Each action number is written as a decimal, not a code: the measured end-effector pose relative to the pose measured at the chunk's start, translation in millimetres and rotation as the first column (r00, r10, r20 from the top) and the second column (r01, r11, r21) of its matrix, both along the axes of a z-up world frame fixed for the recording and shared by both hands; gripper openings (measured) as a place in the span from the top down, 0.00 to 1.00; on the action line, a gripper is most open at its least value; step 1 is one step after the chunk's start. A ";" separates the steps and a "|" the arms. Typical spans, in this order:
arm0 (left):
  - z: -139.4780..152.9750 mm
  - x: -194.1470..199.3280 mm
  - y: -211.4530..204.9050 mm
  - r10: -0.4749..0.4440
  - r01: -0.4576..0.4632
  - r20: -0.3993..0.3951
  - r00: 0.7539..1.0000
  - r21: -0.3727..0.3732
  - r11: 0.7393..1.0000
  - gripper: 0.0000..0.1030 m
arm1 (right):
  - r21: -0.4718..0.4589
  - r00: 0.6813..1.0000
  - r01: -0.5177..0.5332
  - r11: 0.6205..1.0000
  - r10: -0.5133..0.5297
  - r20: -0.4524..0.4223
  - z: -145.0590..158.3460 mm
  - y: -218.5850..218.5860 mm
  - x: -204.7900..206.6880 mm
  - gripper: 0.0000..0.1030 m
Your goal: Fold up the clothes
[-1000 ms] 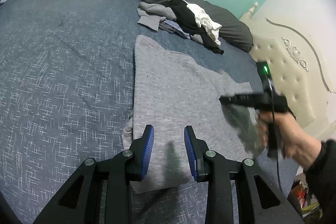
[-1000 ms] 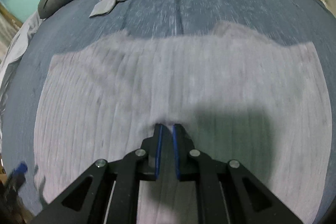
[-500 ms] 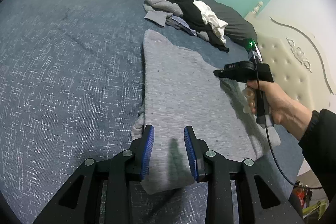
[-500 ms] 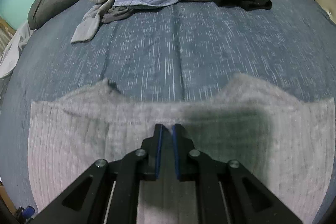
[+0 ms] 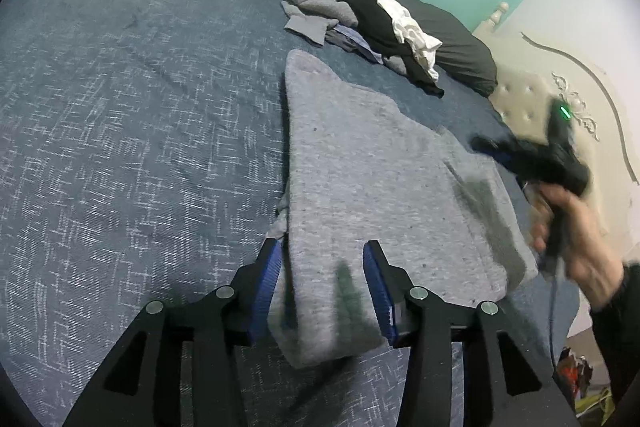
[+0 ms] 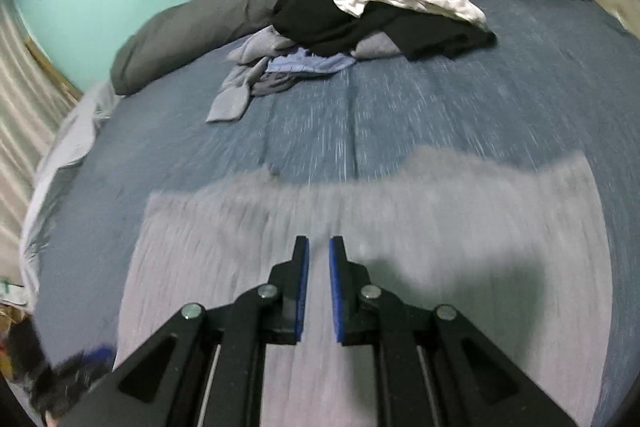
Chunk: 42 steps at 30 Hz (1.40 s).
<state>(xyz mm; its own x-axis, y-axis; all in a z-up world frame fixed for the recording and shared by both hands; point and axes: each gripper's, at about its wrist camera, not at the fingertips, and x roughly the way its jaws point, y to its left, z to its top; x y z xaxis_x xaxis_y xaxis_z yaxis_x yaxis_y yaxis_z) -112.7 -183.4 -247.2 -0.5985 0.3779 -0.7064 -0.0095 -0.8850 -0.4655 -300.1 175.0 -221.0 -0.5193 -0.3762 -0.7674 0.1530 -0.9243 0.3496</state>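
So the grey garment (image 5: 372, 195) is laid flat on the blue bedspread (image 5: 132, 131), long axis running away from the left gripper (image 5: 322, 291); its near end sits right between that gripper's jaws, which have just been opening — nothing is pinched. The right gripper (image 6: 319, 291) is nearly closed on nothing, off the garment's right edge; left is nearer the hem. No containers are seen — only an unfolded clothes pile (image 6: 360, 27) beyond.
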 end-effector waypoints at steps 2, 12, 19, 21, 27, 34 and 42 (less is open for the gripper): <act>-0.8 2.4 -4.1 0.014 -0.015 0.008 1.000 0.021 1.000 0.54 | -0.023 1.000 0.006 1.000 -0.006 0.008 -2.4 13.6 29.3 0.92; 4.9 23.9 0.7 0.050 -0.052 0.039 0.998 0.052 0.997 0.37 | -0.161 0.999 0.032 0.986 -0.035 -0.014 -25.1 43.3 144.0 0.92; -12.2 37.0 14.6 0.078 -0.088 0.122 0.989 0.085 0.992 0.36 | -0.210 0.997 0.011 0.978 -0.026 -0.066 -32.1 58.7 166.9 0.92; -15.5 38.4 17.1 0.091 -0.105 0.136 0.987 0.105 0.989 0.36 | -0.223 0.996 0.019 0.975 -0.037 -0.078 -33.5 66.6 169.5 0.92; -23.4 38.3 17.4 0.158 -0.195 0.181 0.971 0.209 0.958 0.36 | -0.253 0.992 0.042 0.967 -0.070 -0.104 -35.1 87.5 170.4 0.92; -26.9 46.2 31.4 0.170 -0.219 0.208 0.963 0.240 0.946 0.36 | -0.297 0.990 0.038 0.954 -0.077 -0.118 -31.6 101.8 168.2 0.92; -31.7 38.7 29.7 0.241 -0.286 0.194 0.951 0.249 0.925 0.36 | -0.341 0.989 0.036 0.939 -0.083 -0.122 -27.8 111.8 168.5 0.92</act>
